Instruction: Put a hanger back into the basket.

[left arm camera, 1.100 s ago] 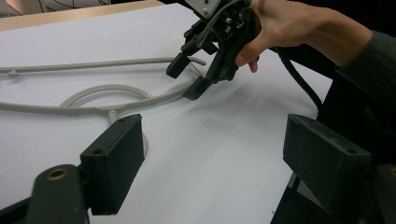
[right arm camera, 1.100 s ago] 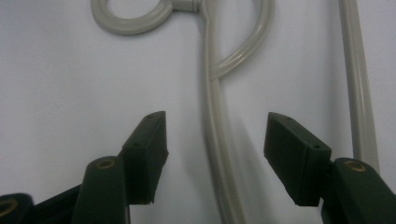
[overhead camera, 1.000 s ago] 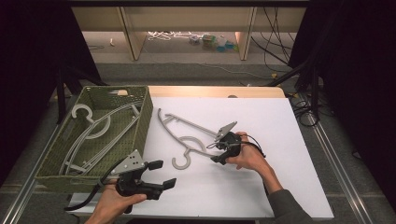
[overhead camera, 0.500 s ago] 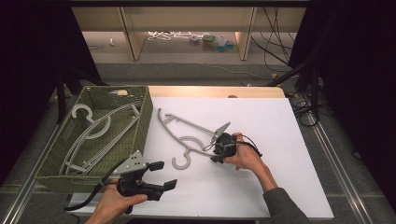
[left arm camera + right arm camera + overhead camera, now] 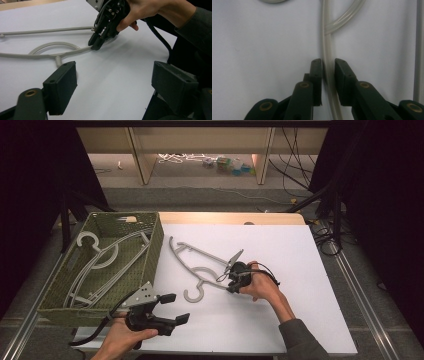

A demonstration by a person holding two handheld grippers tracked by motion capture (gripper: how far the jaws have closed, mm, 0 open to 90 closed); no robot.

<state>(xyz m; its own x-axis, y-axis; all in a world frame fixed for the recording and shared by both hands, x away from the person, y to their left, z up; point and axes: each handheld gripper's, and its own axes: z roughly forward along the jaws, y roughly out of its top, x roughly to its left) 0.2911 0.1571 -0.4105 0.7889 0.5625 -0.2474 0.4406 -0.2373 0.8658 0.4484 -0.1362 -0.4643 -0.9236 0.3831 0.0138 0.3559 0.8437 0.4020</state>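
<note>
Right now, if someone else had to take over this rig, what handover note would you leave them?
Right gripper: jaws have just been closing and now pinch the shoulder bar of the grey plastic hanger, which lies flat on the white table, not lifted.
Left gripper: open, holding nothing, hovering low over the table's near edge beside the green woven basket.
Basket: other grey hangers already lie inside it.
Done: grip taken on the loose hanger.
Left: probably lift it and lay it in the basket with the rest; the left gripper is free to help steady it.
</note>
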